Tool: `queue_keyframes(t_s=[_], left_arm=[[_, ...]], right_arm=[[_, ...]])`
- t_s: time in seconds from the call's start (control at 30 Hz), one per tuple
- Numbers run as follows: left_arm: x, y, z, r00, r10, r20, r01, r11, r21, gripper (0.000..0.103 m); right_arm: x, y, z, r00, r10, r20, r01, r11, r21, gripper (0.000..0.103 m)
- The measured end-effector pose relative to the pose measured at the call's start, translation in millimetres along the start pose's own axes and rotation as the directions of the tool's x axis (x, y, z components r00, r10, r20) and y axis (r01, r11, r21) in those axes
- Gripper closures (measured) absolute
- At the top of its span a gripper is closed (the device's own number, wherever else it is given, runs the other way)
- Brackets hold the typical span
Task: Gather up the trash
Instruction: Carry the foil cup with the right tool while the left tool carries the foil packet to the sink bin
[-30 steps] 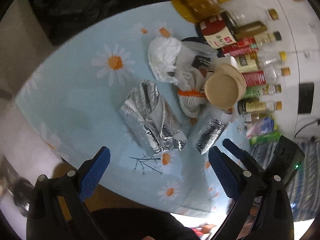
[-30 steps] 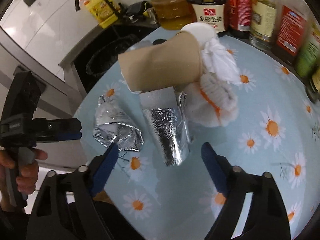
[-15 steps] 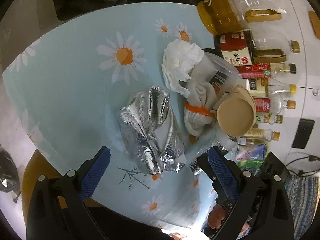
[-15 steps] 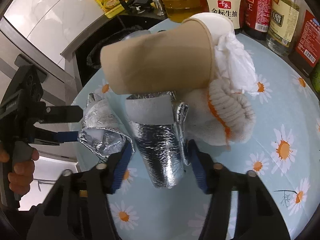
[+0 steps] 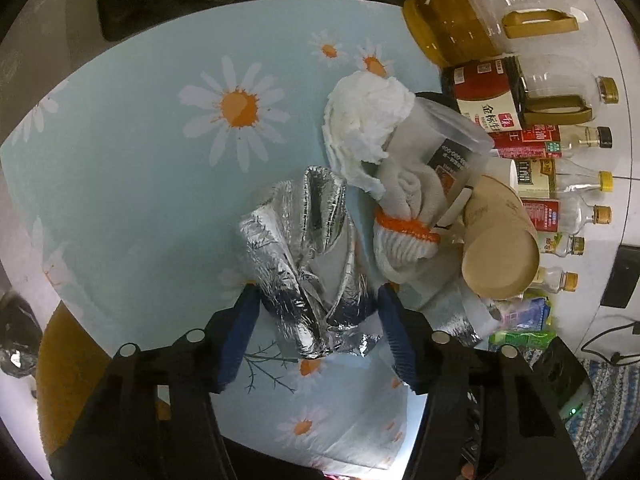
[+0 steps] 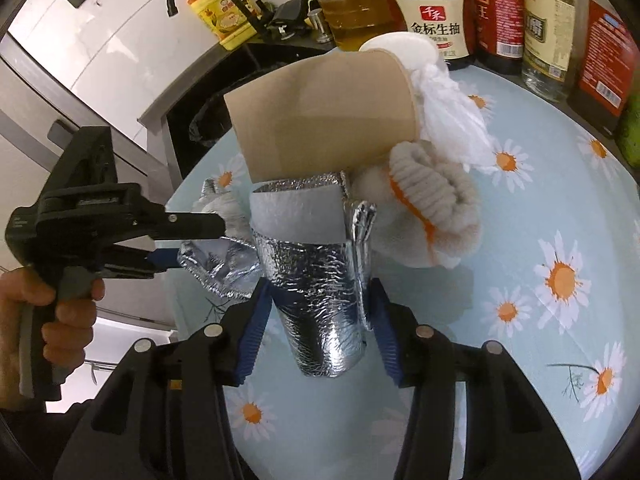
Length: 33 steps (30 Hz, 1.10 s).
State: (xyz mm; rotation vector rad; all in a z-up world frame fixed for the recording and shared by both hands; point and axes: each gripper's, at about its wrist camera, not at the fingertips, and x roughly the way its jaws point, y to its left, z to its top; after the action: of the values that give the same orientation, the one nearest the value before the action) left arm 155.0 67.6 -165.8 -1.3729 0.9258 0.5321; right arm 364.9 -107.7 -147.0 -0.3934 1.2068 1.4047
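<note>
Both grippers have dropped onto the pile and gone from wide open to closing in since the earlier frames. Left gripper (image 5: 316, 330) has its jaws closing around the crumpled foil bag (image 5: 304, 268); the blue pads sit against its near end on either side, foil between them, so I read it as gripped or nearly so. Right gripper (image 6: 320, 320) has its jaws closing on the rolled foil pouch (image 6: 316, 280), pads pressed on both flanks. Key geometry: each foil piece lies straight ahead of its own jaws, long axis running away from the camera along the fingers, so each grip is across the short width near the near end. The two pieces lie side by side on the daisy tablecloth (image 5: 140, 160), crumpled bag nearer the left hand, pouch nearer the right; in the right view the left gripper (image 6: 176, 240) reaches in from the left. Watch: paper cup (image 6: 320, 120) rests across the pouch's far end, with the knit glove (image 6: 432, 216) and tissue wad (image 5: 368, 120) just beside. Lifting the pouch will likely roll the cup off.
</note>
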Motion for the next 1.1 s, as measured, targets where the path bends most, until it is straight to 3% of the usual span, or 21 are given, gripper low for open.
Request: queue_keyframes(t_s=[0.7,1.1], left_arm=[[-17,-4,-2,0.998,-0.029,0.06,0.024,0.996,0.088,0.049],[-38,-21,11,0.997,-0.044,0.061,0.029,0.973,0.229,0.049]], right_arm=[[-23,-2,-20,0.999,-0.007,0.042,0.004,0.997,0.071,0.053],[-54,11,-19,0.989,-0.085,0.119,0.07,0.99,0.122,0.053]])
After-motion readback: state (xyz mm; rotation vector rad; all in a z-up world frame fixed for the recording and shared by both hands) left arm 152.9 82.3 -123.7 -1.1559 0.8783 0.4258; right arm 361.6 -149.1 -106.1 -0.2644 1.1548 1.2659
